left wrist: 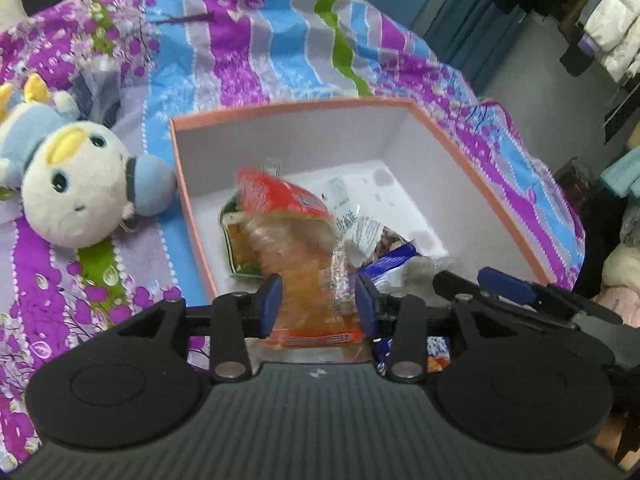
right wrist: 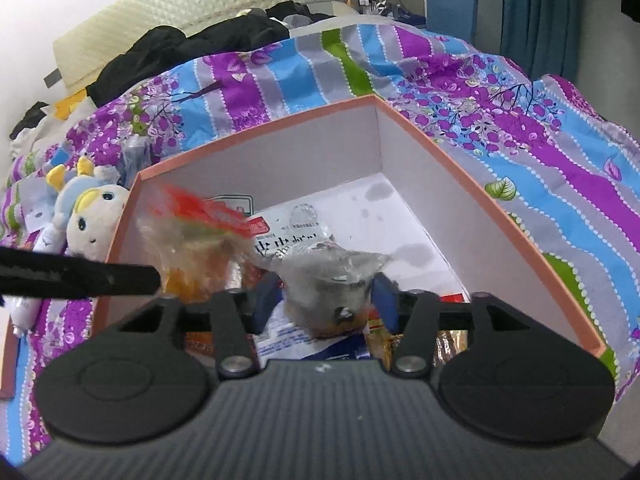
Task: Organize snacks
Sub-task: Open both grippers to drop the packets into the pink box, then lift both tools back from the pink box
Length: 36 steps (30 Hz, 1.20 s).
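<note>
An open pink-rimmed box point(left wrist: 304, 106) with a white inside lies on the bed, also in the right wrist view point(right wrist: 256, 126). My left gripper point(left wrist: 318, 304) is shut on a clear orange and red snack bag point(left wrist: 292, 232), held over the box. That bag shows blurred at the left in the right wrist view point(right wrist: 196, 228). My right gripper point(right wrist: 326, 306) is shut on a clear silvery snack packet point(right wrist: 328, 276) over the box. Its fingers point(left wrist: 508, 286) show at the right in the left wrist view. Several snack packs lie in the box, among them a blue one point(left wrist: 394, 260) and a white one point(right wrist: 288, 236).
A purple, blue and green striped quilt point(left wrist: 240, 48) covers the bed. A white and blue plush toy point(left wrist: 76, 184) lies left of the box, also in the right wrist view point(right wrist: 88, 216). Black clothes point(right wrist: 192, 48) lie at the bed's head. Jackets point(left wrist: 612, 20) hang at the far right.
</note>
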### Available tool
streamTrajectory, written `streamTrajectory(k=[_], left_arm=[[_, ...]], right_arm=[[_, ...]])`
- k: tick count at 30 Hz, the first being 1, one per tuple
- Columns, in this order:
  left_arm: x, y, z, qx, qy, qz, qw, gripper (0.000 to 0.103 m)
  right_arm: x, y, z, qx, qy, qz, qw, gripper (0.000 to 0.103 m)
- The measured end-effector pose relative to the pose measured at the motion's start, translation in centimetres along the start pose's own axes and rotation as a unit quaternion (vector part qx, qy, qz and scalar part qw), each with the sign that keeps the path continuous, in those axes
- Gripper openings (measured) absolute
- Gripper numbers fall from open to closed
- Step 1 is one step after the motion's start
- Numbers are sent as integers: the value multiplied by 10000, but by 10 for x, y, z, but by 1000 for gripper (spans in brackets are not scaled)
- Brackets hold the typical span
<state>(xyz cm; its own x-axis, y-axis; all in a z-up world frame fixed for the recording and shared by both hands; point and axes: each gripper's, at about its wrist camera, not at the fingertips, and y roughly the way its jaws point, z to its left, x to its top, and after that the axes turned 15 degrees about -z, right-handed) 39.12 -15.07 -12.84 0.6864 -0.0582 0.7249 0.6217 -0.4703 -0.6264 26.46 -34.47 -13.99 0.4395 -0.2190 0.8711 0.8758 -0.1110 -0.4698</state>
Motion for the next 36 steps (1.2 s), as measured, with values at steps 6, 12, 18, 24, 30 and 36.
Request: streamTrajectory(k=[6, 12, 18, 24, 30, 36], left_arm=[[7, -48, -5, 56, 59, -297, 9995, 46], [6, -115, -19, 75, 170, -674, 9976, 46], [-4, -176, -35, 58, 255, -974, 9949, 46], [-15, -232, -50, 13, 412, -1204, 9919, 46], [-28, -274, -57, -158, 266, -1384, 9899, 46], [-47, -307, -64, -196, 244, -1516, 9879, 46]], right_arm=[[14, -39, 6, 58, -10, -334, 9994, 58], [24, -87, 15, 235, 87, -656, 9975, 58], [30, -137, 24, 361, 67, -895, 9953, 58], [30, -192, 32, 403, 87, -1154, 9925, 58], [28, -235, 39, 409, 120, -1395, 9893, 58], [23, -266, 47, 437, 73, -1550, 9869, 58]])
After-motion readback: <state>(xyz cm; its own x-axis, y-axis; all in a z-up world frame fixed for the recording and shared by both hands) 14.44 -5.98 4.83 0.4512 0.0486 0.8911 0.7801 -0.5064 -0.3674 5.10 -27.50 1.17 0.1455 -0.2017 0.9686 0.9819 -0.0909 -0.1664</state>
